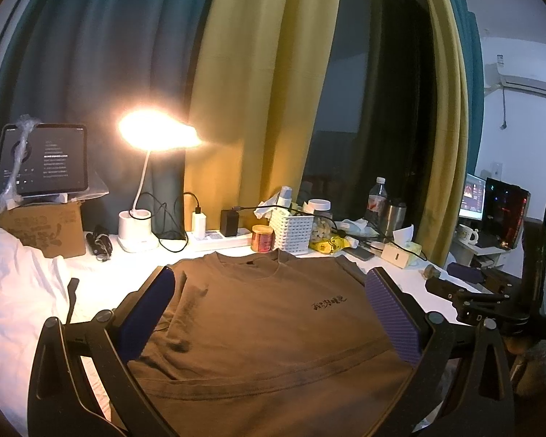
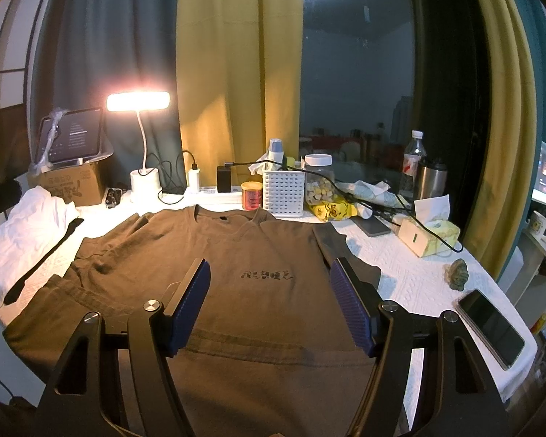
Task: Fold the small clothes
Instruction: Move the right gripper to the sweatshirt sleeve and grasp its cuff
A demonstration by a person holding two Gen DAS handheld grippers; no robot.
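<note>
Brown T-shirt point(image 2: 214, 255) flat on table; white garment point(image 2: 25, 233) beside it, phone point(image 2: 491, 327) near; left gripper point(image 1: 269, 313) and right gripper point(image 2: 269, 302) both spread, empty.

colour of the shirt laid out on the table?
Brown T-shirt, with small dark printed characters on the chest. The right wrist view shows it best.

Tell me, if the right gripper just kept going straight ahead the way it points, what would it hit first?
Probably the brown T-shirt spread under the open right gripper. If it skims above the cloth, the white slotted basket comes next, though depth is hard to judge.
</note>
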